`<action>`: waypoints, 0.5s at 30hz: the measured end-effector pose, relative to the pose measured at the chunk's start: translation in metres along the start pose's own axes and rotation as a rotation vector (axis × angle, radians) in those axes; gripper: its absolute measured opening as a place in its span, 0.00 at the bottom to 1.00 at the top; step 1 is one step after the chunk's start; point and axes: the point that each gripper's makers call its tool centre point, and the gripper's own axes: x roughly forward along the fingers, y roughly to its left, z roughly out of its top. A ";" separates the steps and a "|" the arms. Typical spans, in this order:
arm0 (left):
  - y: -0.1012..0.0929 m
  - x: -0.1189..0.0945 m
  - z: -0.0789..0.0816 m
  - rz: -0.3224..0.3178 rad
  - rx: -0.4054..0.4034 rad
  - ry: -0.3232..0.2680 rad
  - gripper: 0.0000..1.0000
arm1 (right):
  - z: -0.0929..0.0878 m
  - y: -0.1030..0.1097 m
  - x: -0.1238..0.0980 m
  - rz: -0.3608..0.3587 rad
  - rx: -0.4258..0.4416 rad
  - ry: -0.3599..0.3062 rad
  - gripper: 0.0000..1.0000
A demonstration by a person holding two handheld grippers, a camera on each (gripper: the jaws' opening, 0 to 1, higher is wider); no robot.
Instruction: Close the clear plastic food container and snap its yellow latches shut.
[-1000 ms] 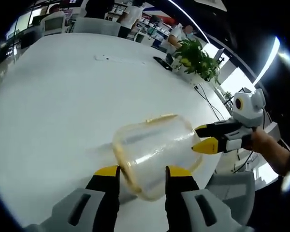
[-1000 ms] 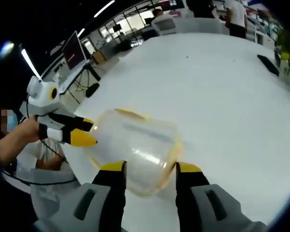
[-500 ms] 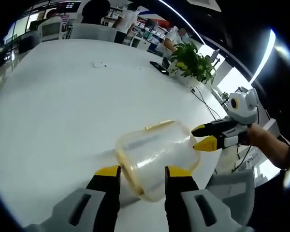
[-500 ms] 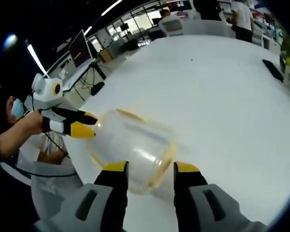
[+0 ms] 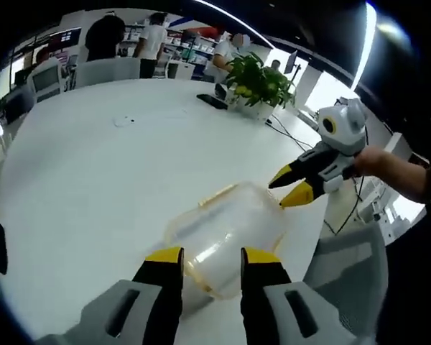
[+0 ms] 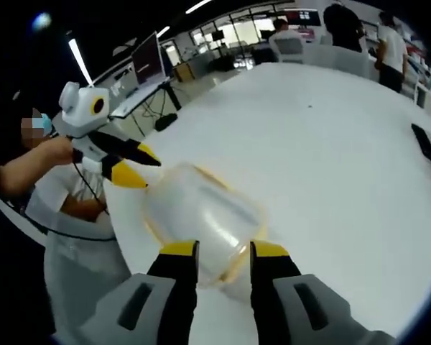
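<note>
In the left gripper view, the left gripper [image 5: 205,257] is seen spread apart, its fingers [image 5: 165,256] straddling the near end of the clear container [image 5: 226,233], though a grip cannot be confirmed. The container lies on its side on the white surface [image 5: 93,180], long axis running between the two grippers. Nothing is seen inside it. The right gripper [image 5: 292,185] is parted at its far end. Beyond, a potted plant [image 5: 255,79] is set.

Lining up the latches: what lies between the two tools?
The clear container, in both views: left tool at one end, right tool at the other.
</note>
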 end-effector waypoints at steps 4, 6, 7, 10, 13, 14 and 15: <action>-0.008 0.003 0.002 -0.028 0.047 0.012 0.22 | 0.010 0.009 0.001 0.065 -0.046 -0.008 0.23; -0.011 0.004 0.003 -0.048 0.079 0.019 0.21 | 0.016 0.014 0.000 0.100 -0.050 -0.015 0.22; -0.013 0.005 0.004 -0.056 0.091 0.026 0.21 | 0.019 0.015 0.000 0.107 -0.059 -0.018 0.22; -0.018 0.005 0.005 -0.083 0.138 0.035 0.20 | 0.027 0.020 0.001 0.138 -0.108 -0.028 0.20; -0.023 0.006 0.007 -0.107 0.184 0.044 0.19 | 0.033 0.024 0.004 0.161 -0.142 -0.023 0.18; -0.025 0.007 0.008 -0.115 0.199 0.045 0.19 | 0.034 0.025 0.005 0.169 -0.156 -0.023 0.18; -0.026 0.008 0.008 -0.123 0.216 0.048 0.18 | 0.035 0.025 0.006 0.171 -0.174 -0.016 0.17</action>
